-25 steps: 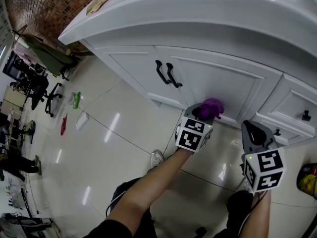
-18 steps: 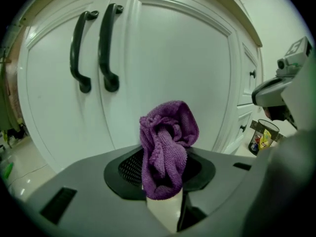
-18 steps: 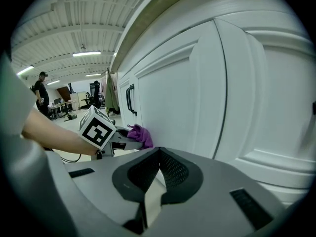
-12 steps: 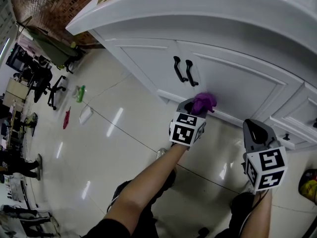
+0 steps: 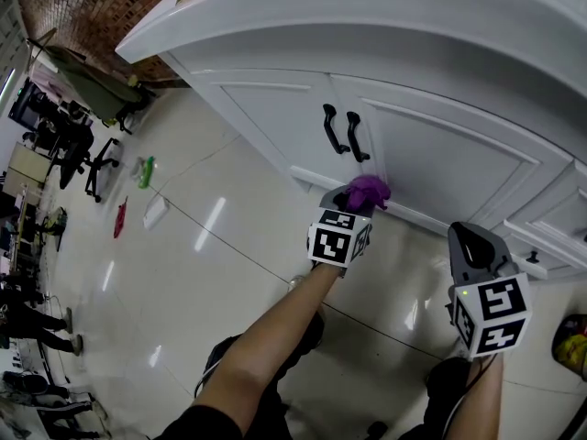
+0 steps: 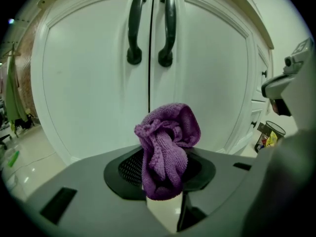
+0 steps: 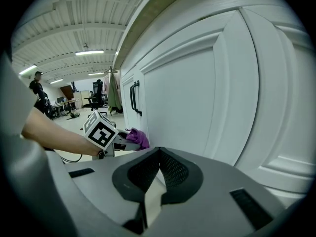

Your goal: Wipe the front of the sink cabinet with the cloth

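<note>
my l gripper (image 5: 354,202): jaws pinched on purple cloth (image 5: 369,191), bunched up, against low edge of sink cabinet (image 5: 440,159) front, below black handles (image 5: 339,134). my r gripper (image 5: 470,238): jaws pressed together, nothing btwn them, near cabinet, apart from cloth.

Purple terry cloth (image 6: 165,147); white panelled cabinet doors (image 6: 84,93) with black handles (image 6: 134,28); grey left gripper (image 5: 353,200) and right gripper (image 5: 468,236), each bearing a black-and-white square-marker cube; glossy cream floor tiles (image 5: 183,273); red-brown brick wall (image 5: 92,16).
</note>
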Demonstrator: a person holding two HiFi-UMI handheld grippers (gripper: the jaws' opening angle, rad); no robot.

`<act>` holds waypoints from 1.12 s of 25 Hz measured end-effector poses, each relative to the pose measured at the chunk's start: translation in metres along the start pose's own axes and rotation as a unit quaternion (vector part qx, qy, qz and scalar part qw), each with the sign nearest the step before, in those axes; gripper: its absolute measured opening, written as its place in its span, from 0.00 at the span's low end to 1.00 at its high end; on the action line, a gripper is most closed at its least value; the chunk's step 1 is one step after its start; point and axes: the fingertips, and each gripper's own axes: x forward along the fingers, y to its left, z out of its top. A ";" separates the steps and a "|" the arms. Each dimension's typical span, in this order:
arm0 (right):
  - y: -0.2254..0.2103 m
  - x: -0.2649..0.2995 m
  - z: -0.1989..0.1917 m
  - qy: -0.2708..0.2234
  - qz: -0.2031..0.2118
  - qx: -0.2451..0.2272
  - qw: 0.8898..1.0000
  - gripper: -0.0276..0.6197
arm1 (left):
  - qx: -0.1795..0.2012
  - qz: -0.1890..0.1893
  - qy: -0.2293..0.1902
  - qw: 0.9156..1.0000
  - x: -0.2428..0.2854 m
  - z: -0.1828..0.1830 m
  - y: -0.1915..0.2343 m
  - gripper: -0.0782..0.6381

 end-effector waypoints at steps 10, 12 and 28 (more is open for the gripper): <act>-0.010 0.004 -0.010 0.015 -0.004 -0.008 1.000 0.05 | 0.003 -0.005 0.006 1.000 0.015 -0.020 -0.004 0.32; -0.013 0.003 -0.010 0.015 -0.005 -0.008 1.000 0.05 | 0.005 -0.005 0.006 1.000 0.016 -0.020 -0.006 0.32; -0.029 -0.019 -0.012 0.005 -0.015 0.002 1.000 0.05 | 0.017 -0.037 0.009 0.999 0.023 -0.010 -0.056 0.32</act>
